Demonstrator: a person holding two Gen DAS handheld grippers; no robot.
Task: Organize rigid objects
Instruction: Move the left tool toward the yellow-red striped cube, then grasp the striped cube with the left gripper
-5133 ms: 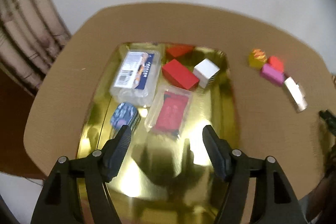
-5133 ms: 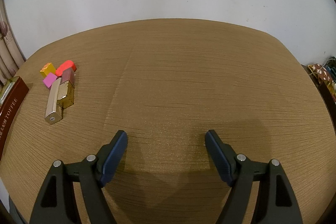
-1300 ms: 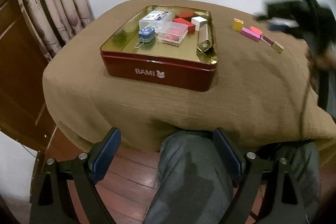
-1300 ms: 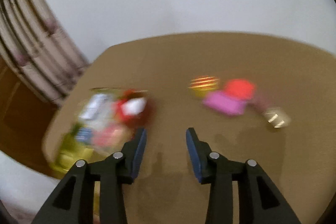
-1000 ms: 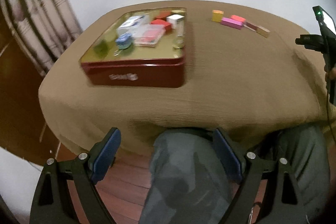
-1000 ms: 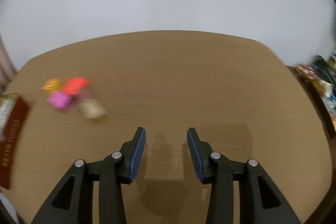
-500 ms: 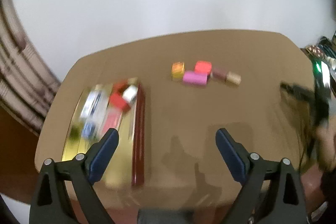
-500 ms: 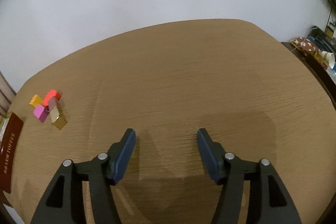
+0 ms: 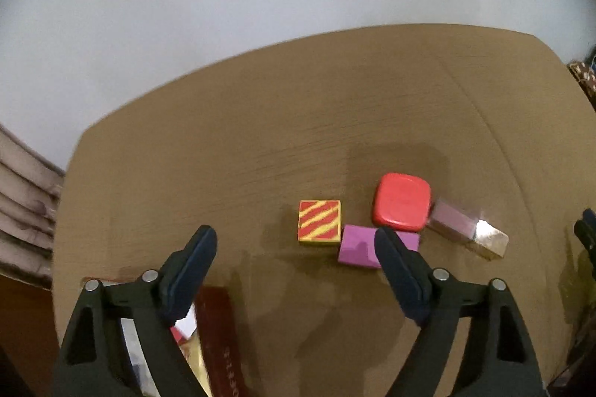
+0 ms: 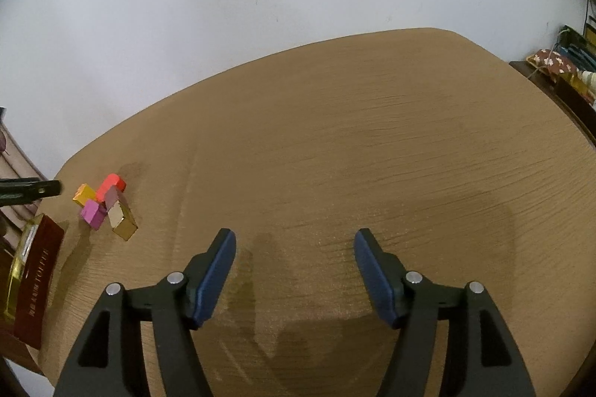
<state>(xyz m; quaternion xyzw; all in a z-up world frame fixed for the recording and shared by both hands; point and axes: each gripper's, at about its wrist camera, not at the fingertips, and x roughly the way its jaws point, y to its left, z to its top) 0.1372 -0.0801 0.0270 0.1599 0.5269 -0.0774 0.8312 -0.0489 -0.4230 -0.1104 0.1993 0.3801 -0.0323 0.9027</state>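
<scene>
In the left wrist view my left gripper [image 9: 294, 240] is open and empty, held above the brown table. Just beyond it lie a yellow block with red stripes [image 9: 319, 221], a pink block [image 9: 359, 250] partly behind the right finger, a red rounded block [image 9: 402, 201] and a mauve-and-gold bar [image 9: 467, 229]. The red tin [image 9: 219, 330] with several items inside is at the lower left. In the right wrist view my right gripper [image 10: 294, 240] is open and empty over bare table; the same blocks [image 10: 104, 207] lie far left.
The tin's side [image 10: 35, 281] shows at the left edge of the right wrist view, with the left gripper's tip [image 10: 33, 190] above it. A curtain [image 9: 22, 222] hangs at the left. Shelves with clutter [image 10: 570, 69] stand at the right. A white wall is behind the table.
My left gripper has swung up from the table's front edge and moved in close over the loose blocks. My right gripper has opened wider and turned to face bare table.
</scene>
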